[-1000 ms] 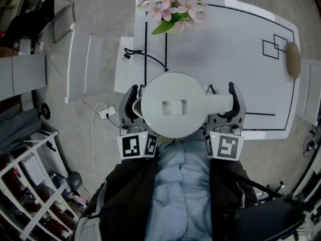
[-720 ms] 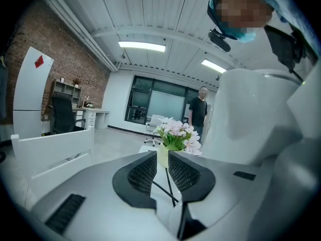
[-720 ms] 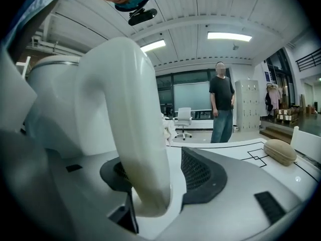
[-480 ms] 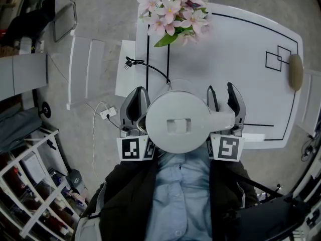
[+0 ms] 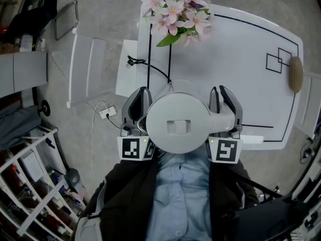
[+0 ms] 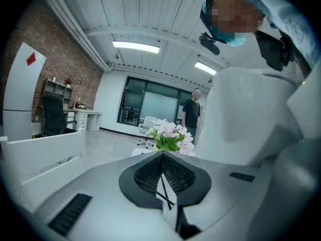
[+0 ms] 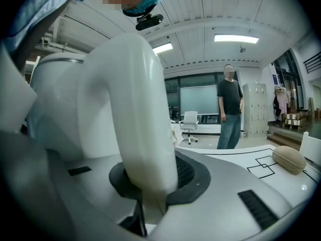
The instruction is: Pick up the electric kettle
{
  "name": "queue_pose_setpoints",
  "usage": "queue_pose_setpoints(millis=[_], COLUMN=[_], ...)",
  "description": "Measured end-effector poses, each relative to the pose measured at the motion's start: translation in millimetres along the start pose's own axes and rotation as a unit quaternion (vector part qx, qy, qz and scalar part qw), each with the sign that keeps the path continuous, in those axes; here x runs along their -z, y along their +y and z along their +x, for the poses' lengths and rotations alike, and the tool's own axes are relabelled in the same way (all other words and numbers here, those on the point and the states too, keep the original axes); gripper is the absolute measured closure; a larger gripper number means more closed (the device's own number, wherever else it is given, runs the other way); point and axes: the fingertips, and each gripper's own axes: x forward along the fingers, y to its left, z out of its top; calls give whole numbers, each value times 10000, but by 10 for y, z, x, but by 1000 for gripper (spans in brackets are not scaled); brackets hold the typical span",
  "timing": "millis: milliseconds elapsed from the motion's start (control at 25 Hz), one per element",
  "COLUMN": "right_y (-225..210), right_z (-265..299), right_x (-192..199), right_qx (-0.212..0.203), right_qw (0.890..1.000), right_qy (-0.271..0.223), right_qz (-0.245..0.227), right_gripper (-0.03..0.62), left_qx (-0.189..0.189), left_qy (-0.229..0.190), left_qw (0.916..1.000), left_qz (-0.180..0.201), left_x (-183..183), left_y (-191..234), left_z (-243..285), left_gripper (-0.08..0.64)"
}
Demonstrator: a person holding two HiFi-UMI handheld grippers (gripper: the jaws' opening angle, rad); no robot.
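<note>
A white electric kettle point(image 5: 178, 122) fills the middle of the head view, its lid facing up and its handle point(image 5: 224, 117) sticking out to the right. My right gripper point(image 5: 219, 90) has just been closing and is now shut on the kettle's handle point(image 7: 133, 109), which stands between its dark pads point(image 7: 190, 177). Beside the kettle's left side, my left gripper point(image 5: 142, 91) has its jaws shut with nothing between them. In the left gripper view the kettle body point(image 6: 251, 114) rises close at the right of those jaws point(image 6: 163, 157).
A black power cord point(image 5: 150, 67) runs across the white table point(image 5: 241, 59) toward the kettle. Pink flowers point(image 5: 178, 9) stand at the table's far edge and a tan oval object point(image 5: 296, 74) lies at its right. A white chair point(image 5: 90, 69) stands left. A person point(image 7: 229, 112) stands far off.
The right gripper's jaws, wide apart either side of the handle before, have come together on it. Kettle and both grippers have shifted slightly to the right in the head view.
</note>
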Motion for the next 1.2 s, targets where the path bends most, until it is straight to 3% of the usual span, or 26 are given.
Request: queue_pose_setpoints(millis=[680, 1200], right_y=[32, 267], right_z=[-50, -393], right_x=[-112, -571], right_qx=[-43, -71], right_qw=[9999, 9992], right_qy=[-142, -383], right_qz=[44, -23], right_gripper=[526, 526], left_qx=[-4, 51], left_qy=[-266, -834], left_qw=[9995, 9959], left_qz=[149, 337], left_x=[-173, -715], left_y=[-24, -68], left_z=[-54, -469], left_gripper=[557, 557])
